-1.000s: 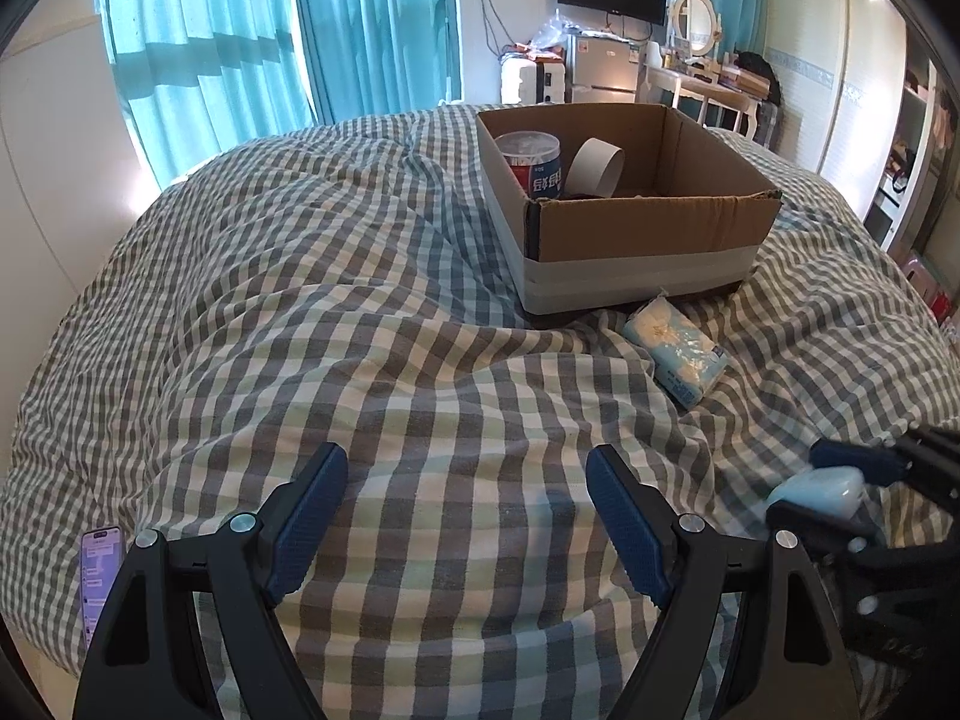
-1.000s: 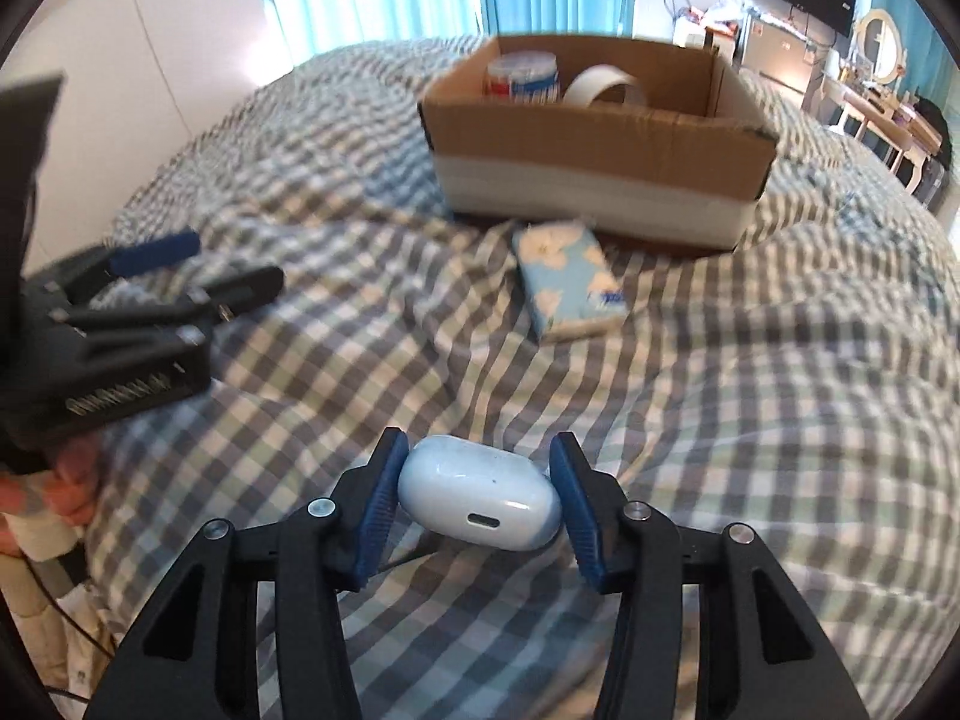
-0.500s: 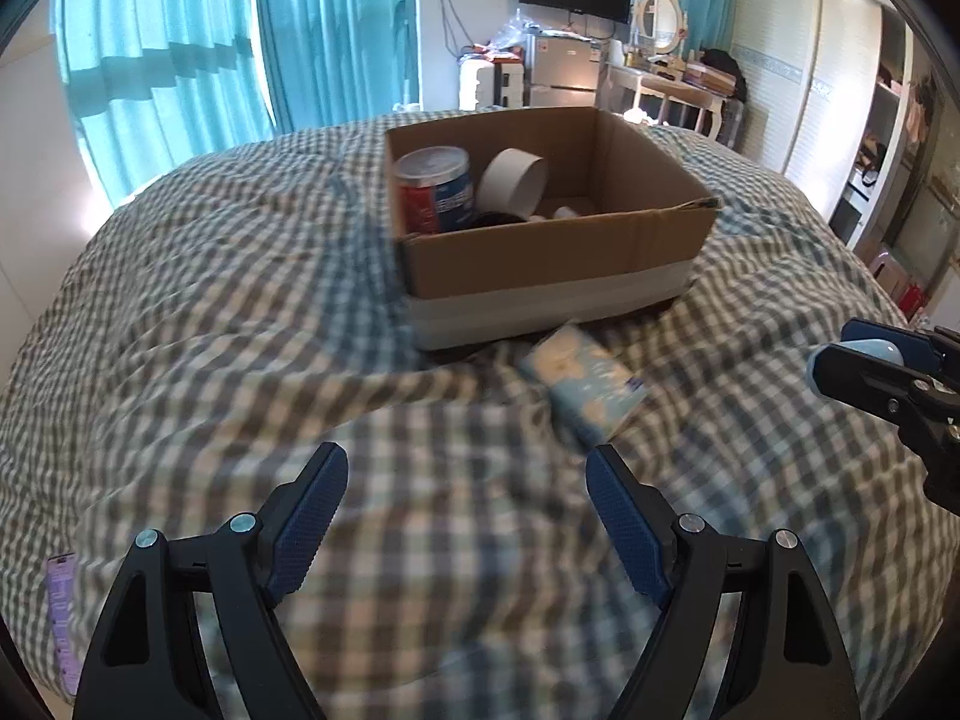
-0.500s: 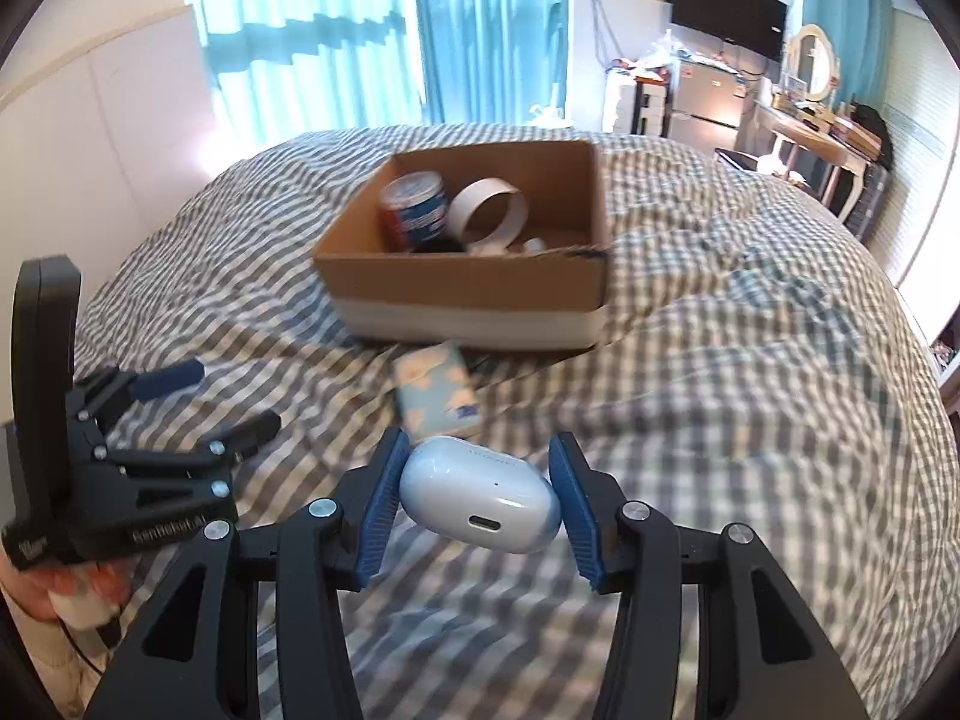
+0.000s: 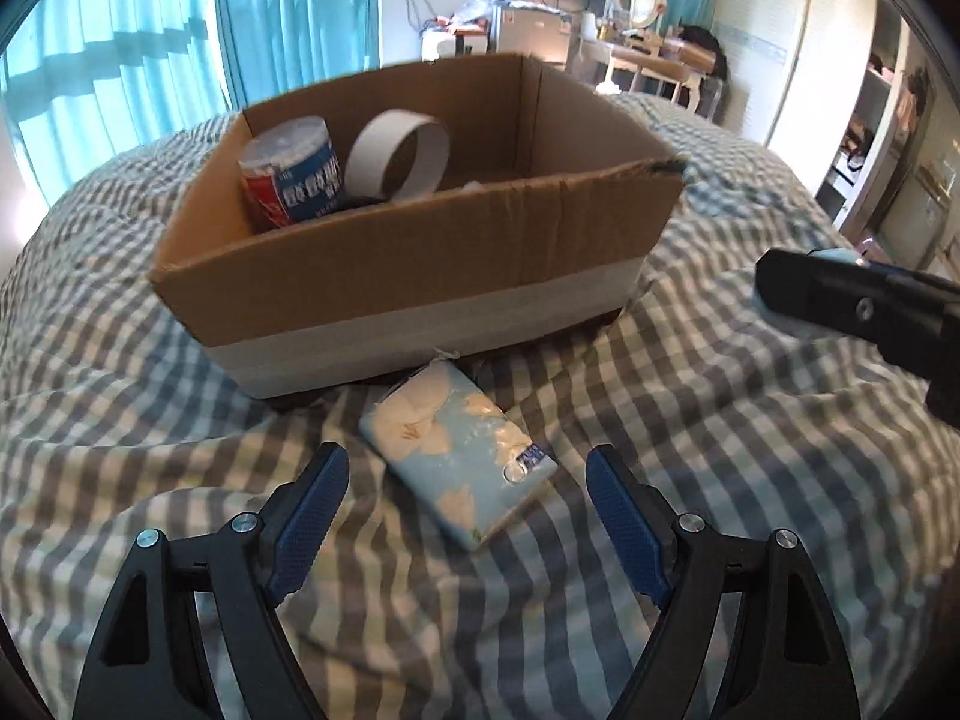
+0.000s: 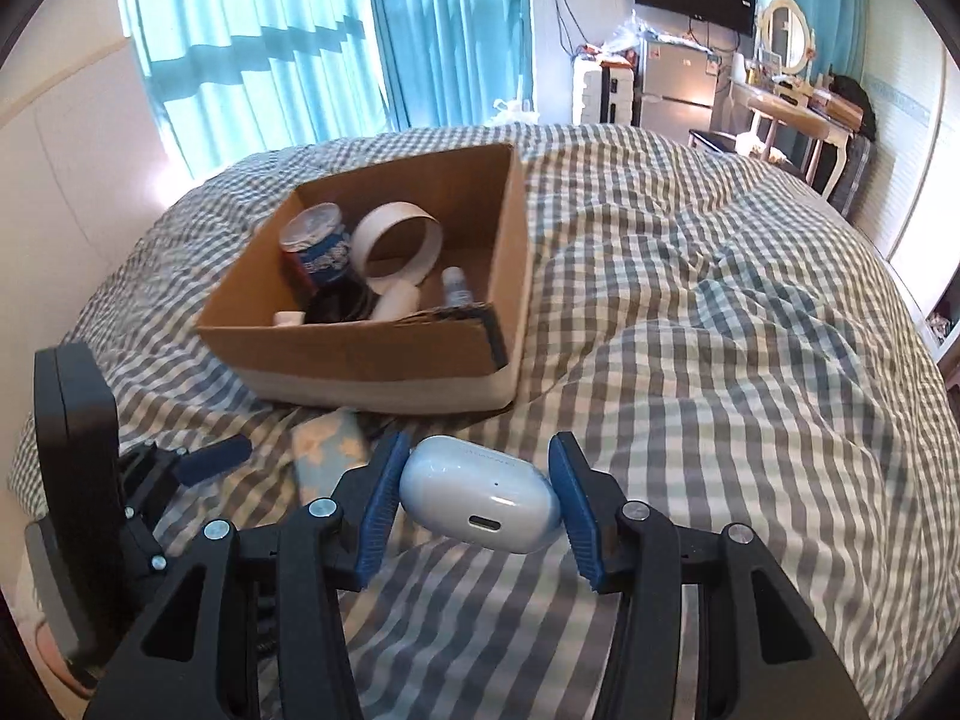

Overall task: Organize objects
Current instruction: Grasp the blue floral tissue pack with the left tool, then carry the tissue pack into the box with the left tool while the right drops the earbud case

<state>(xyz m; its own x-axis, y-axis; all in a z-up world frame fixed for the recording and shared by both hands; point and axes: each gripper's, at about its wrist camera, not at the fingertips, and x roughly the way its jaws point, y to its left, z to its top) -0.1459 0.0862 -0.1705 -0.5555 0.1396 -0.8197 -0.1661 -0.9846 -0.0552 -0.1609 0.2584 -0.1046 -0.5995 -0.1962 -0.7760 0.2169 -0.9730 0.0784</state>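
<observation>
A light-blue tissue pack point(image 5: 459, 459) lies on the checked bedspread just in front of the cardboard box point(image 5: 420, 294). My left gripper point(image 5: 465, 501) hangs open over the pack's near end, its pads on either side and apart from it. My right gripper point(image 6: 477, 495) is shut on a white earbud case point(image 6: 480, 501), held above the bed to the right of the box point(image 6: 372, 360). In the left wrist view the right gripper point(image 5: 852, 306) shows at the right edge. The tissue pack point(image 6: 330, 450) is partly hidden behind the right gripper's left finger.
The box holds a red-and-blue can point(image 5: 297, 177), a white tape ring point(image 5: 399, 156), a small bottle point(image 6: 457, 288) and other small items. The checked bedspread point(image 6: 720, 330) spreads to the right. Curtains, a TV and a dresser stand beyond the bed.
My left gripper moved toward the box and now straddles the tissue pack. My right gripper rose and swung right with the earbud case, so the box now lies to its left.
</observation>
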